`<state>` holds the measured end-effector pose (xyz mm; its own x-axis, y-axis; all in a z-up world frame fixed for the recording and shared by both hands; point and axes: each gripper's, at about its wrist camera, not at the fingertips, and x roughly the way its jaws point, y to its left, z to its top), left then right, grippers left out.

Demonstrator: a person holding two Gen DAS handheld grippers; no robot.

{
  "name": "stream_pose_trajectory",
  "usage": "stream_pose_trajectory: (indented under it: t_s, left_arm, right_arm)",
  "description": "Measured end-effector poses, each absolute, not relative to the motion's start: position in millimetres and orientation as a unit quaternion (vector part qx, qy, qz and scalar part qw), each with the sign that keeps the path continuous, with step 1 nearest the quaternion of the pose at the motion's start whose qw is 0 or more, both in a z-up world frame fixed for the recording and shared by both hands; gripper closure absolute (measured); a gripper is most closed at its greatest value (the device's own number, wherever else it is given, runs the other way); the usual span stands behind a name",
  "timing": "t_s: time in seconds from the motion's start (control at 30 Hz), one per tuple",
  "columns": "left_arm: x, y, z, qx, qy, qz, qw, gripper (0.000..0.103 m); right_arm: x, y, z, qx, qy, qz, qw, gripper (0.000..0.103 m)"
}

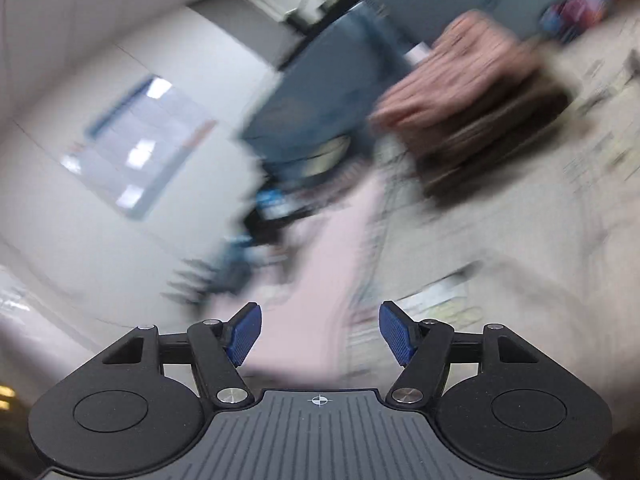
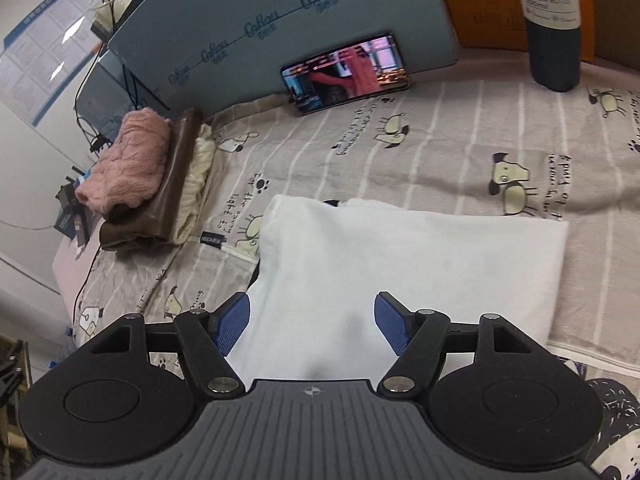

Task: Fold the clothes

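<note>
A folded white garment (image 2: 412, 264) lies on the patterned bedsheet (image 2: 400, 152) right in front of my right gripper (image 2: 312, 320), which is open and empty just above its near edge. A stack of folded clothes, pink knit (image 2: 128, 164) on brown and cream, sits at the far left. The left wrist view is badly blurred. My left gripper (image 1: 320, 330) is open and empty, with the same pink and brown stack (image 1: 472, 108) up ahead to the right.
A phone (image 2: 346, 72) playing video leans on a blue foam board (image 2: 280, 16) at the back. A dark bottle (image 2: 554, 28) stands at the back right. Cables and small devices (image 2: 76, 208) lie past the left edge of the bed.
</note>
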<state>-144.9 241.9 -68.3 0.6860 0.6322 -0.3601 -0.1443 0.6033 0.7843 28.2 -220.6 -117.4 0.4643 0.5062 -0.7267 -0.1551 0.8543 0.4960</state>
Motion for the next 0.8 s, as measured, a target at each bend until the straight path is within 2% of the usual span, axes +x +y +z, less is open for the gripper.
stream_pose_trajectory:
  t_s: [0.07,0.13,0.3,0.37,0.47,0.53,0.8]
  left_arm:
    - [-144.0,242.9,-56.0,0.371,0.301,0.243,0.844,0.031]
    - [-138.3,235.8,-45.5,0.320,0.281,0.243,0.872,0.027]
    - [-116.7,196.5,-58.7,-0.014,0.306,0.080,0.949,0.025]
    - [-105.3,174.8,-78.0,-0.145,0.334,-0.012,0.931,0.025]
    - [-87.9,143.0,-104.9,-0.268,0.381,-0.127,0.876,0.025]
    - [-79.1,124.5,-119.8,-0.291,0.418,-0.157,0.846,0.025]
    - [-67.7,81.9,-163.4,-0.321,0.518,-0.171,0.774,0.025]
  right_arm:
    - [26.3,-228.5,-117.0,0.191,0.472,0.191,0.839,0.036]
    - [24.0,-235.3,-115.7,0.196,0.465,0.185,0.843,0.036]
    - [14.2,-259.7,-111.6,0.213,0.442,0.147,0.859,0.034]
    - [9.1,-270.6,-110.0,0.218,0.433,0.128,0.865,0.031]
    - [2.6,-287.2,-110.8,0.225,0.423,0.095,0.872,0.023]
    - [-1.8,-298.2,-111.4,0.229,0.416,0.073,0.877,0.017]
    - [-1.5,-330.7,-142.5,0.277,0.431,0.043,0.857,0.017]
